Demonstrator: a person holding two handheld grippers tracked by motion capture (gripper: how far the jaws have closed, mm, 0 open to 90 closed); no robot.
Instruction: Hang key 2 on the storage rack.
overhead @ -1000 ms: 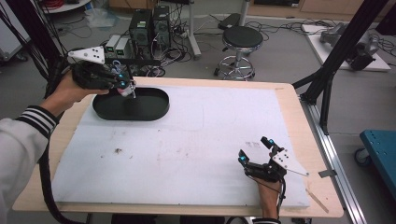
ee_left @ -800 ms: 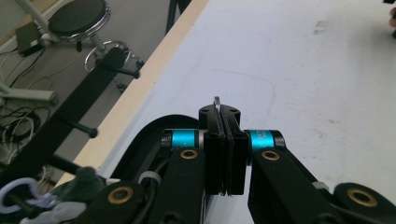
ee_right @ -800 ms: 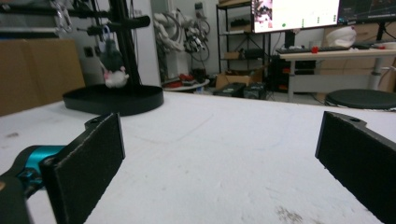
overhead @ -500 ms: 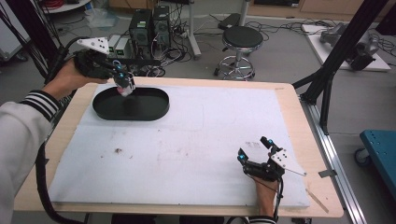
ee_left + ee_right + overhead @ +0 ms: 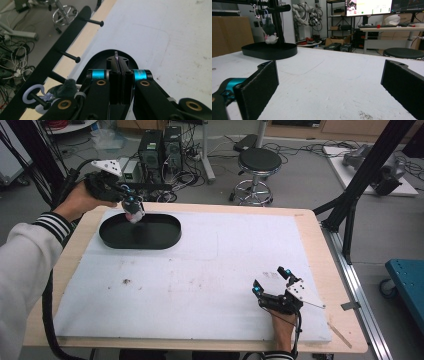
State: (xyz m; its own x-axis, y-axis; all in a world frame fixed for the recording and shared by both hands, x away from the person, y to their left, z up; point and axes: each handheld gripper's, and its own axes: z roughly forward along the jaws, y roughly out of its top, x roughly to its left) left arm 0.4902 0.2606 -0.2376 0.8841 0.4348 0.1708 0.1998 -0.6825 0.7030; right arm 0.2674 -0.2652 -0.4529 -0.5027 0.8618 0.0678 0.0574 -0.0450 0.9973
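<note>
A black rack stands on an oval black base [image 5: 150, 239] [image 5: 269, 51] at the table's far left, its bar [image 5: 150, 186] [image 5: 47, 70] carrying several pegs. A small grey and white plush toy [image 5: 134, 215] [image 5: 65, 86] [image 5: 269, 30] hangs by white rings [image 5: 31, 93] from one peg, above the base. My left gripper [image 5: 131, 202] [image 5: 119, 60] is level beside that peg, jaws shut; a thin pale sliver I cannot identify shows between the tips. The toy hangs to the left of its body. My right gripper [image 5: 270, 280] [image 5: 329, 82] rests open on the white board at the front right, nothing between its jaws.
A white board [image 5: 215, 270] covers the wooden table [image 5: 320, 245]. Behind the far edge stand computer towers [image 5: 162, 145], loose cables and a round stool [image 5: 256, 160]. A black frame post [image 5: 360, 180] rises at the right, and a blue cart [image 5: 407, 280] sits beyond the right edge.
My left hand has shifted a little toward the table's far edge with its jaws shut. The toy hangs at the same spot. The right gripper has not moved.
</note>
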